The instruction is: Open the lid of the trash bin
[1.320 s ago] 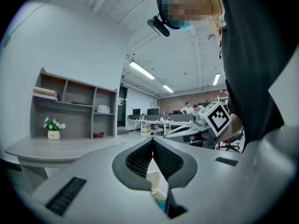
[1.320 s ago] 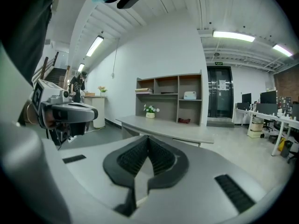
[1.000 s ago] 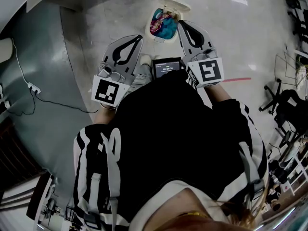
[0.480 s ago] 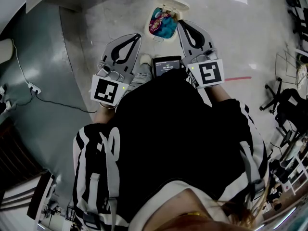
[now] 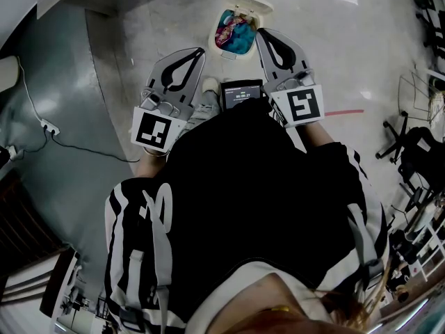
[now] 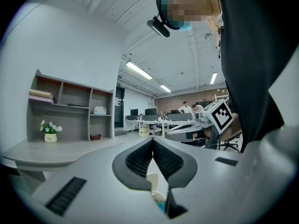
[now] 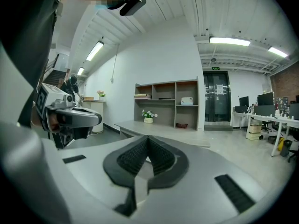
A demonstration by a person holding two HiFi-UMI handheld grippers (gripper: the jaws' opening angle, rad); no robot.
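Trash bin (image 5: 233,35) stands on the pale floor (image 5: 174,12) in front of us, at the top of the head view, between the tips of our two tools. Its white lid (image 5: 252,5) is swung up and back on the far side, and the bin's mouth shows crumpled blue and pink waste inside.

Our left claw (image 5: 197,53) points toward the bin's near left corner and stops short of it. In its own view the left claw (image 6: 152,141) has its ribbed pads pressed together with nothing between them.

Our right claw (image 5: 263,35) reaches the bin's right edge in the head view; we cannot tell whether it touches. Its own view shows the right claw (image 7: 148,139) closed as well, tip to tip and empty.

A small dark screen (image 5: 241,94) sits at our chest between the two tools.
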